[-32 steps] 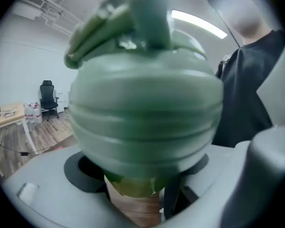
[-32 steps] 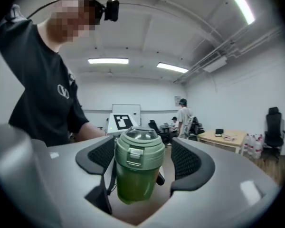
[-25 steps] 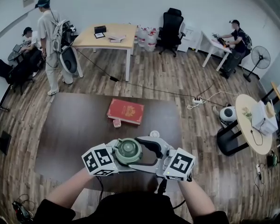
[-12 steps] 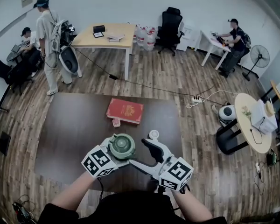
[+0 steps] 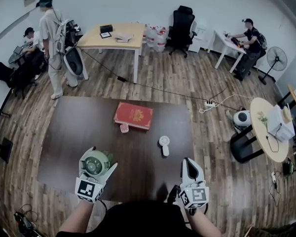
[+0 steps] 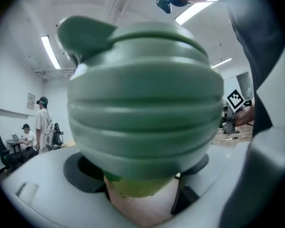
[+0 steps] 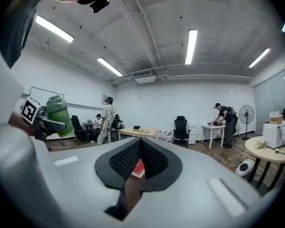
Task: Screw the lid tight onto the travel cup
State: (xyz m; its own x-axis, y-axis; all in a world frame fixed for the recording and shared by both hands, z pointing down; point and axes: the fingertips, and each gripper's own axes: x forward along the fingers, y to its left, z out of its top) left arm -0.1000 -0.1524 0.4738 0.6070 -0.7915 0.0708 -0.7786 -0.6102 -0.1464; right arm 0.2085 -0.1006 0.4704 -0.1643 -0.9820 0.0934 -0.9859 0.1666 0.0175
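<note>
Lid ridges (image 6: 142, 118): left gripper view only

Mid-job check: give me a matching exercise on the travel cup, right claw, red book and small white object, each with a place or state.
1. travel cup
2. right claw
3. red book
4. small white object

A. shut, empty
B. flat near the dark table's far edge
C. gripped in the left claw
D. lying mid-table

Pairs: 1-C, 2-A, 3-B, 4-D
</note>
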